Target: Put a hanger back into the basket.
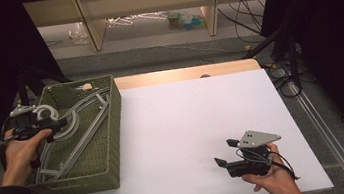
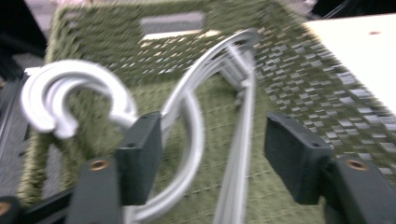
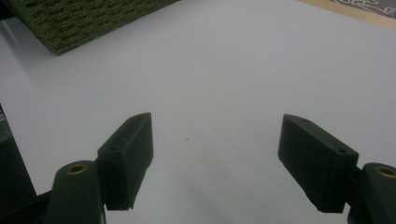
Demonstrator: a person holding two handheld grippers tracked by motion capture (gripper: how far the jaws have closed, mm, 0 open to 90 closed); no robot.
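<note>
left hand-held gripper (image 1: 58, 126) over basket (image 1: 114, 130) rim

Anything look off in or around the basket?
Mostly tidy. The grey hangers lie tangled in the green basket, and their hooks poke over its left rim rather than lying inside. The left gripper is open above them.

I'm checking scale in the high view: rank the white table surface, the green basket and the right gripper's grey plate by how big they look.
1. White table surface
2. Green basket
3. Grey plate, far the smallest
</note>
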